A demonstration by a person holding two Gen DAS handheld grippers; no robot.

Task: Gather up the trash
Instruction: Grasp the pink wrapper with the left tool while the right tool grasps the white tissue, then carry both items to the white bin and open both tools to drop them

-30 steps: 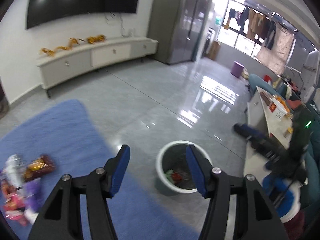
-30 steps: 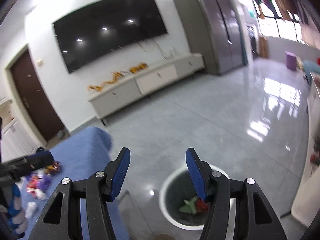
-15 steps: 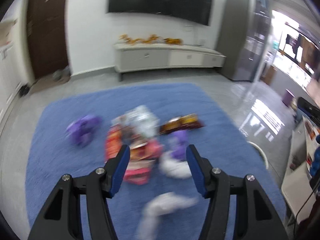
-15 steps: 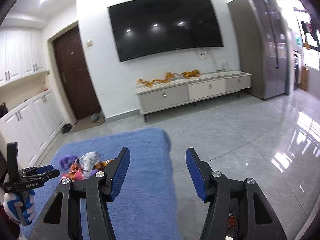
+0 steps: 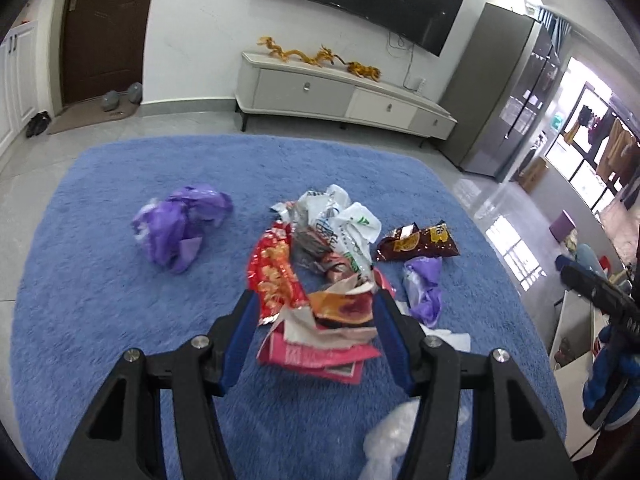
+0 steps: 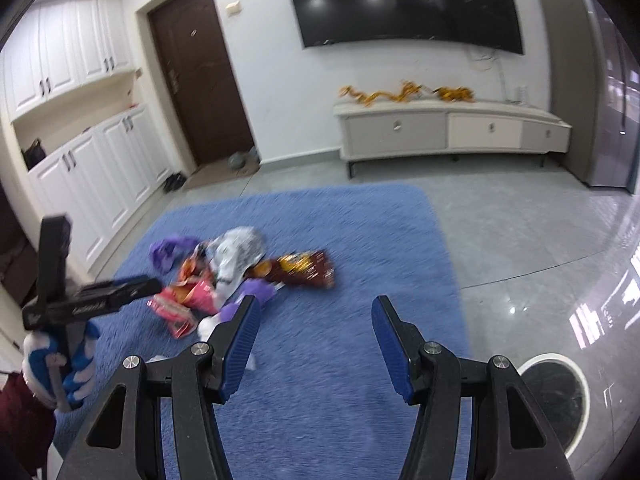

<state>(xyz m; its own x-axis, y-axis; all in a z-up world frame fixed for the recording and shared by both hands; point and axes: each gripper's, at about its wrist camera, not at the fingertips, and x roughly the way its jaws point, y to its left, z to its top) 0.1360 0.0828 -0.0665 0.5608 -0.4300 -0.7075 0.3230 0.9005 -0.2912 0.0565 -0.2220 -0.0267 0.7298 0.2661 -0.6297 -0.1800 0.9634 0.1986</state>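
A heap of trash lies on the blue rug: a red foil wrapper, a white plastic bag, a brown snack bag, pink packets and two purple bags. My left gripper hangs open just above the near side of the heap, its pads touching nothing. My right gripper is open and empty over bare rug, right of the heap. The white bin stands on the tiles at lower right in the right wrist view.
A crumpled clear plastic and a white tissue lie near the left gripper. A low TV cabinet lines the far wall, with a brown door and white cupboards to the left. A blue-and-white gloved hand holds the left gripper.
Both views have swung from the bin across to the rug. The left gripper has come down close over the trash heap. Both jaws stand as wide as before.
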